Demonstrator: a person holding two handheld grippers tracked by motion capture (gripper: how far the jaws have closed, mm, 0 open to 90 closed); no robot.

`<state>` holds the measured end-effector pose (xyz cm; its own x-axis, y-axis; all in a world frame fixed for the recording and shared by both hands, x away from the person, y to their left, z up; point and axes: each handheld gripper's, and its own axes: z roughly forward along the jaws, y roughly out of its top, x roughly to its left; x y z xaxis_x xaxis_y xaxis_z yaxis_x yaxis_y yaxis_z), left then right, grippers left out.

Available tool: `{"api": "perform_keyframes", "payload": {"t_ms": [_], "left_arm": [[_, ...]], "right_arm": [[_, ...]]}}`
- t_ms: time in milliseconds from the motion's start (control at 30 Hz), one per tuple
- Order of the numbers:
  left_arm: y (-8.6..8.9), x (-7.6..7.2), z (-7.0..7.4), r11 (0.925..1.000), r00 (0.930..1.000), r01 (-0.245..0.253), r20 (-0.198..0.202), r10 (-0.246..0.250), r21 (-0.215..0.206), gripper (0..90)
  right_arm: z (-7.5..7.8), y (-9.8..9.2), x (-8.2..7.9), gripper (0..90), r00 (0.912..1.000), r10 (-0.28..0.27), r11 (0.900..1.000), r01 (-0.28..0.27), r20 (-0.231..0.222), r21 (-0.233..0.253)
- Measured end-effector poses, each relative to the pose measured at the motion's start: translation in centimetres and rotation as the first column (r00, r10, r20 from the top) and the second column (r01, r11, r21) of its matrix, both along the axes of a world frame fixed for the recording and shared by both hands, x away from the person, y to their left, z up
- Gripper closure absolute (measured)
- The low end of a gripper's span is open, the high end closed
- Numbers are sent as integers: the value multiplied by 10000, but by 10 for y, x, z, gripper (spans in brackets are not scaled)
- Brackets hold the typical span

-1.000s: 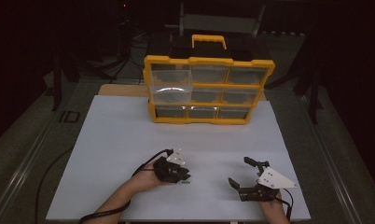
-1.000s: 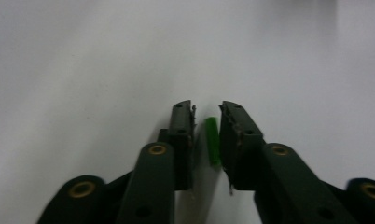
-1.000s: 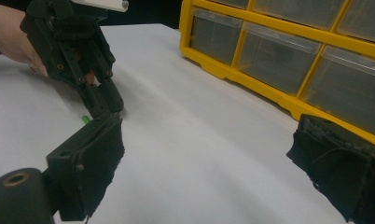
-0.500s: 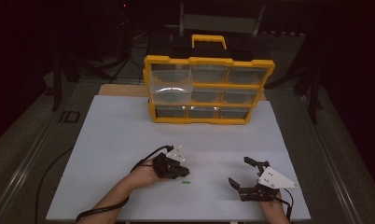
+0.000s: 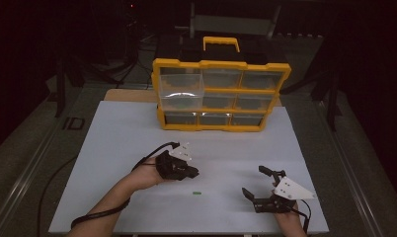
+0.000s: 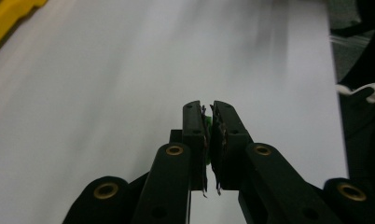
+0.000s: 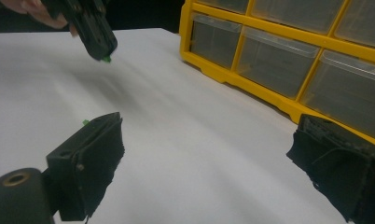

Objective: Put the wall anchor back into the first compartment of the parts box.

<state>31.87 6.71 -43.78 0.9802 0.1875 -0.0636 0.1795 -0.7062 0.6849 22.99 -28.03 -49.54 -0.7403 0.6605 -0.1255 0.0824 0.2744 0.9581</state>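
High view, from the left: a forearm comes in from the bottom edge and the left hand (image 5: 149, 174) holds the left gripper (image 5: 194, 173) a little above the white table (image 5: 112, 148), its black cable looping back along the arm. Its jaws are pressed together on a small green piece (image 6: 207, 122); in the left gripper view that piece shows as a sliver of green wedged between the two black pads (most of it is hidden by them), and in the right gripper view it pokes out as a green tip from the closed jaws at the upper left, clear of the tabletop. Just right of and below the left gripper, a second small green piece (image 5: 197, 193) lies loose on the table, between the two grippers and near the front edge; in the right gripper view a speck of green peeks over the top of the near left pad, which may be this same piece, though I cannot tell for sure. Farther right, near the front right corner, the right gripper (image 5: 254, 181) rests low over the table with its jaws spread wide and nothing between them. At the back, centred, stands a yellow drawer organiser (image 5: 221, 94) with clear drawers and a carry handle on top, well apart from both grippers.
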Motion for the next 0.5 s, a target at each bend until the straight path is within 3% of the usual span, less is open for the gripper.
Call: {"api": "perform_keyframes", "payload": {"t_ms": [500], "left_arm": [[14, 7, 60, 9995, 9973, 221, 707, -206, -207, 839]], "right_arm": [[0, 0, 0, 85, 10000, -10, 10000, 10, 4, 13]]}}
